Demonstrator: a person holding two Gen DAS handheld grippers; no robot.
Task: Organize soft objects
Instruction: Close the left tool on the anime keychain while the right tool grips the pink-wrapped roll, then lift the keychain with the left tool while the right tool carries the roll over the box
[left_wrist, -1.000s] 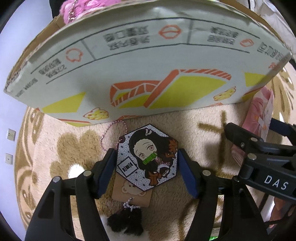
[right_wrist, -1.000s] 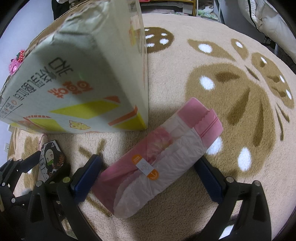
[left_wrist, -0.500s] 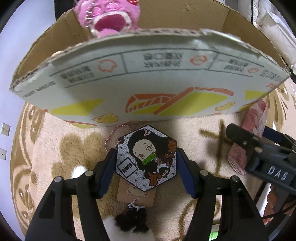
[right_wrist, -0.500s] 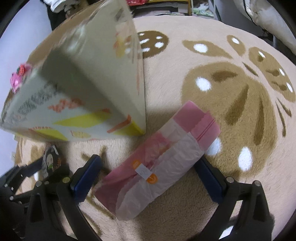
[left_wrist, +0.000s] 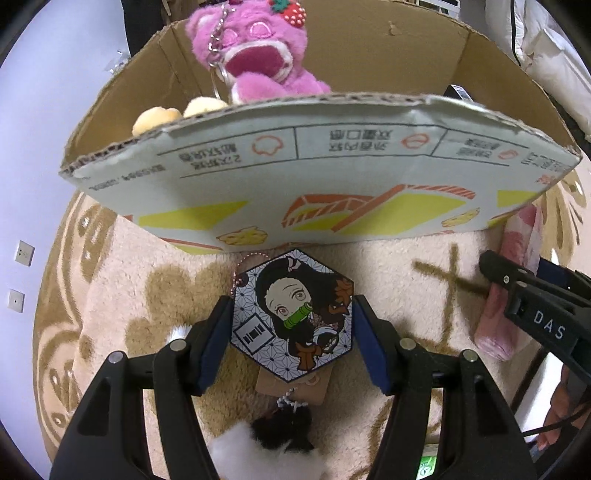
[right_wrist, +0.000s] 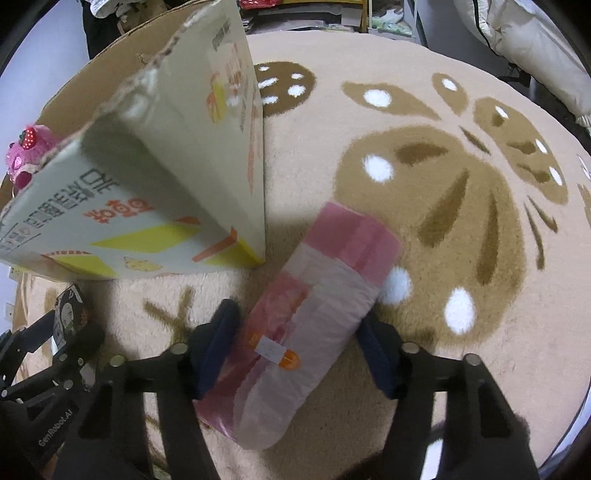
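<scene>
My left gripper (left_wrist: 293, 338) is shut on a hexagonal anime-character charm (left_wrist: 291, 314), held just in front of an open cardboard box (left_wrist: 317, 177). A card tag and a black-and-white pompom (left_wrist: 280, 439) hang from the charm. Inside the box sit a pink plush bear (left_wrist: 255, 55) and a yellow plush (left_wrist: 159, 116). My right gripper (right_wrist: 299, 350) is shut on a pink and white soft plastic pack (right_wrist: 314, 317), beside the box's right corner (right_wrist: 255, 236). The left gripper with the charm also shows in the right wrist view (right_wrist: 70, 317).
A beige round rug with brown paw-like patterns (right_wrist: 443, 184) covers the floor. White bedding (right_wrist: 528, 55) lies at the far right. A wall with two sockets (left_wrist: 20, 277) is at the left. The right gripper's body (left_wrist: 539, 317) is close on the left gripper's right.
Both grippers have risen, so the box interior and plush toys now show. My right gripper has closed on the pink pack, which has tilted more upright.
</scene>
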